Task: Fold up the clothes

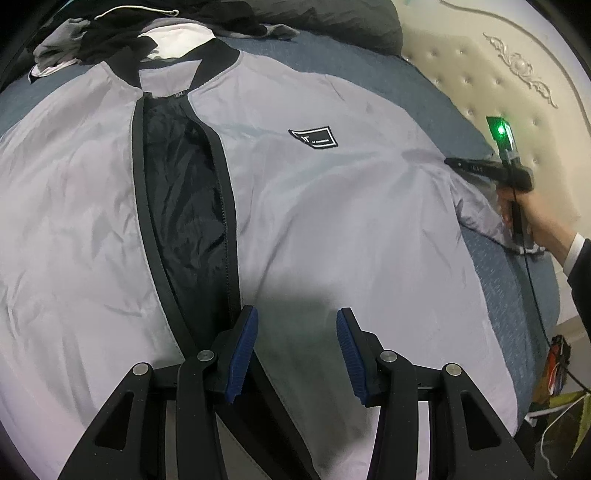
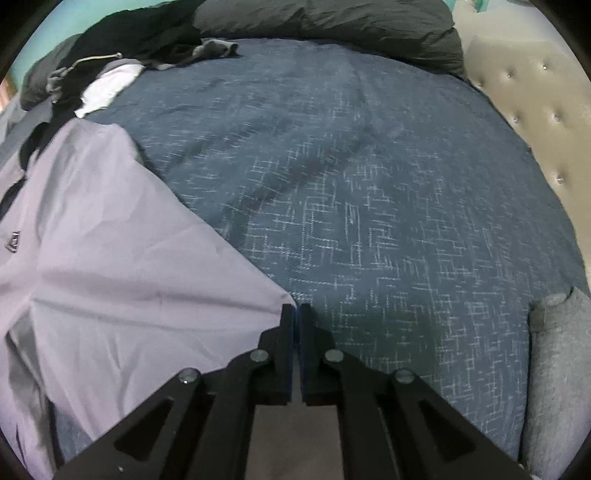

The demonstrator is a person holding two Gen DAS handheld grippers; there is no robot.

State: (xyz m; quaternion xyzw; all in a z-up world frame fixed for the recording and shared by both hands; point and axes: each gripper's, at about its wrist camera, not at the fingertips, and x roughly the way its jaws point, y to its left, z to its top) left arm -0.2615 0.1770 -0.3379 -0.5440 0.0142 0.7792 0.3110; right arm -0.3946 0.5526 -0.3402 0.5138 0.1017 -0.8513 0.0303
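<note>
I've got the grey bomber jacket spread flat, front up, on the blue patterned bedspread, its black collar at the far end and the zip open down the middle so the dark lining shows. My left gripper hangs over the near part of the jacket's front, just right of the zip edge, blue pads spread apart with only flat cloth below them, nothing pinched. My right gripper is pressed together on the tip of the jacket's sleeve, and the fabric fans out to the left from the pinch in tight creases. From the left camera I see the right hand on its handle over at the jacket's right edge. A heap of dark clothes sits at the far left, a dark pillow beyond, and a folded grey garment lies near right.
</note>
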